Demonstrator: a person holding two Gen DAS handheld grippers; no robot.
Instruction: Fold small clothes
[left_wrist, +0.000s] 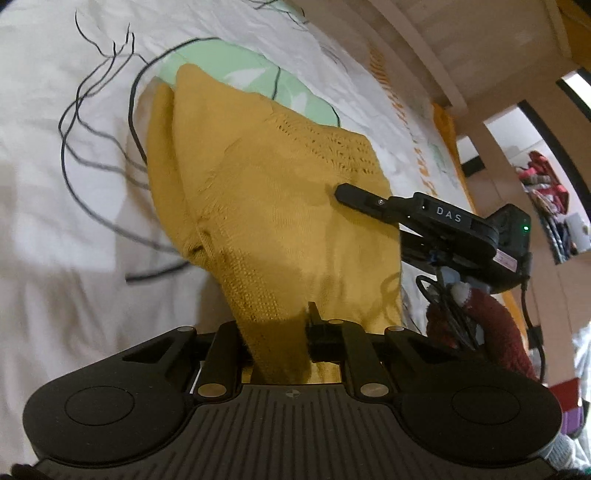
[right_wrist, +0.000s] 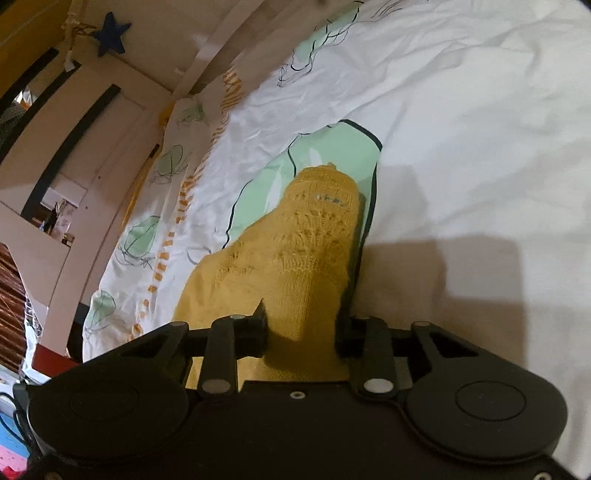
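A mustard-yellow knitted garment with an openwork band lies bunched on a white bedsheet printed with green shapes and black lines. My left gripper is shut on its near edge; the cloth fills the gap and hides the left finger. In the right wrist view the same garment runs up from my right gripper, whose two fingers press on a thick fold of it. From the left wrist view, the right gripper reaches in from the right and meets the garment's right side.
A wooden bed frame runs along the sheet's far edge. A dark red sleeve and a black cable sit behind the right gripper. A shelf of clothes stands beyond. A blue star hangs on the wall.
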